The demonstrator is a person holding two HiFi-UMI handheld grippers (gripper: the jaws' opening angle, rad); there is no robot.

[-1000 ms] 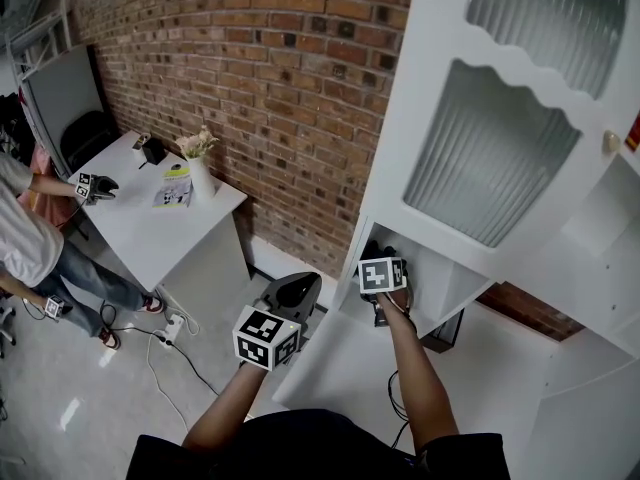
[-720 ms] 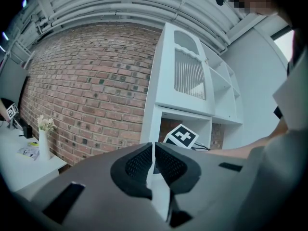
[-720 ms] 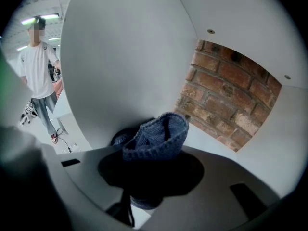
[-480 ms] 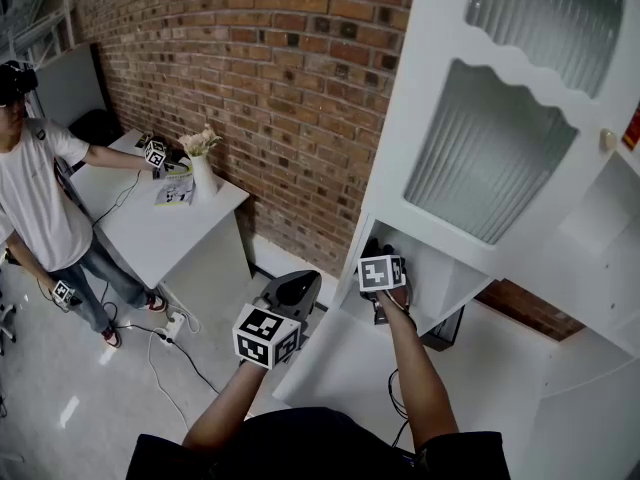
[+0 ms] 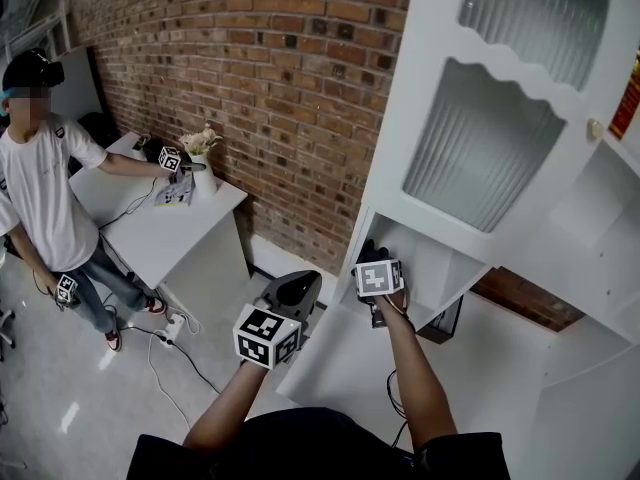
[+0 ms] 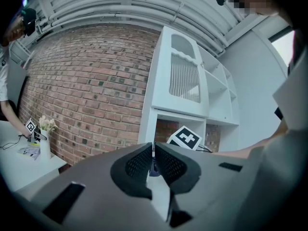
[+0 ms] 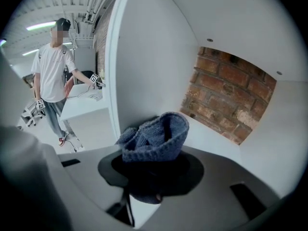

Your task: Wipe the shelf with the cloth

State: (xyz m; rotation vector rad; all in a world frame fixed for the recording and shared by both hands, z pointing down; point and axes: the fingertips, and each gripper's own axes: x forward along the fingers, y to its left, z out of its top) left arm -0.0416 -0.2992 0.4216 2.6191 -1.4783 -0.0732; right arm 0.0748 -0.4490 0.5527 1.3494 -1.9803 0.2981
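- The right gripper (image 7: 155, 163) is clamped on a blue-grey knitted cloth (image 7: 156, 134), which bunches up in a loose fold above the dark jaws.
- The gripper and cloth are inside the lowest open compartment of a tall white wooden cabinet (image 5: 400, 118), at its front left corner, close to the left side wall.
- The cloth hangs just over the white shelf board (image 7: 216, 141). No view shows whether it touches the board.
- Behind the compartment, red brick shows through the open back.
- The left gripper (image 6: 154, 153) has its ribbed jaws brought together with nothing between them.
- In the head view this gripper (image 5: 296, 288) is outside the cabinet, down and to the left of the compartment and pointing towards it.
- Above the compartment, a ribbed glass cabinet door (image 5: 480, 158) stands open.
- The red brick wall (image 5: 250, 68) runs to the left of the cabinet.
- A white table (image 5: 150, 228) stands against that wall and carries a white vase of pale flowers (image 5: 203, 178).
- A person in a white T-shirt (image 5: 40, 188) stands at the table, well apart from the cabinet.
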